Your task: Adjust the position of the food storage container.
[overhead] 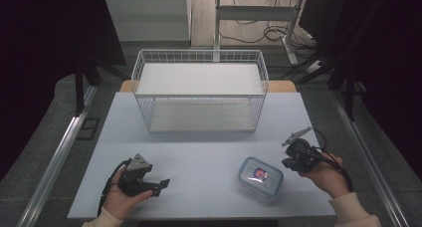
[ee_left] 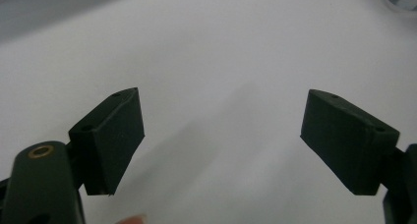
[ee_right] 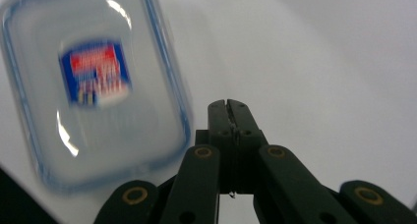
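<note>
Clear lidded container [overhead: 260, 176] lay near table's [overhead: 199, 152] front edge, at 9 o'clock just beside right gripper [overhead: 287, 163]; red-blue label blurred, unreadable. Right jaws pressed together, empty. Left gripper [overhead: 161, 184] gaped wide, empty. Wire basket [overhead: 199, 90] sat at 12 o'clock, bare tabletop between.

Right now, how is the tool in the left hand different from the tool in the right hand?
The left tool has its jaws wide apart; the right tool has them pressed shut. The left tool has bare table ahead of it; the right tool sits beside the clear box, not touching. Both are black and hold nothing.
</note>
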Demonstrator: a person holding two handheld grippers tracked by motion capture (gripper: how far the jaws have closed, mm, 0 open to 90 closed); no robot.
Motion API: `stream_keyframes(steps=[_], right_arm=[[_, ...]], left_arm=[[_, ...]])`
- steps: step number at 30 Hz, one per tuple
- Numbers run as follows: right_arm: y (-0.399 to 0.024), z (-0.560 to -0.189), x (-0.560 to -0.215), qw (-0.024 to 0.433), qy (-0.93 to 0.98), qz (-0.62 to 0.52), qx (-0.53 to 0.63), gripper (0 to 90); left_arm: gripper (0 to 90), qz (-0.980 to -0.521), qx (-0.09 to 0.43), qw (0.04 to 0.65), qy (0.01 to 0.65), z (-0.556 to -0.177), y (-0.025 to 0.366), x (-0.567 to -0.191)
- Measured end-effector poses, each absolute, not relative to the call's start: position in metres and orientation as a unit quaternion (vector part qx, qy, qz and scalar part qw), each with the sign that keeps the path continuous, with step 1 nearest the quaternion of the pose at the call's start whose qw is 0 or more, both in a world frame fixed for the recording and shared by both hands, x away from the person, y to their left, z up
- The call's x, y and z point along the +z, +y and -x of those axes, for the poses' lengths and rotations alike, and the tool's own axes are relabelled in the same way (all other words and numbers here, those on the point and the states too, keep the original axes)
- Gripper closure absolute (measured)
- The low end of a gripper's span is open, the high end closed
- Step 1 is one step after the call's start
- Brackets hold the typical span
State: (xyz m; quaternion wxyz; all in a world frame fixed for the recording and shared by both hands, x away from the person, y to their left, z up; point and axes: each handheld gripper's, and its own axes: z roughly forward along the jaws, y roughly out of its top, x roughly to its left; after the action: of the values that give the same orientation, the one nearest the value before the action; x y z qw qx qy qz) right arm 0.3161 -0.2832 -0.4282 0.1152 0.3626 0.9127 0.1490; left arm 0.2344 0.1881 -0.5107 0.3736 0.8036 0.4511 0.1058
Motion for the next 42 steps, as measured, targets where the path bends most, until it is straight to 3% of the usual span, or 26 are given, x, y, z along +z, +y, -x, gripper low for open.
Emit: stream_keyframes(steps=[11,42], right_arm=[[-0.295,-0.279,-0.462,0.073,0.915,-0.373,0.134,89.3],[-0.244,-0.316,-0.472,0.075,0.924,-0.341,0.155,89.3]], left_arm=[[16.2,-0.797,0.108,0.38,0.456,-0.236,0.192,-0.507],[14.7,-0.793,0.125,0.379,0.461,-0.232,0.194,-0.506]])
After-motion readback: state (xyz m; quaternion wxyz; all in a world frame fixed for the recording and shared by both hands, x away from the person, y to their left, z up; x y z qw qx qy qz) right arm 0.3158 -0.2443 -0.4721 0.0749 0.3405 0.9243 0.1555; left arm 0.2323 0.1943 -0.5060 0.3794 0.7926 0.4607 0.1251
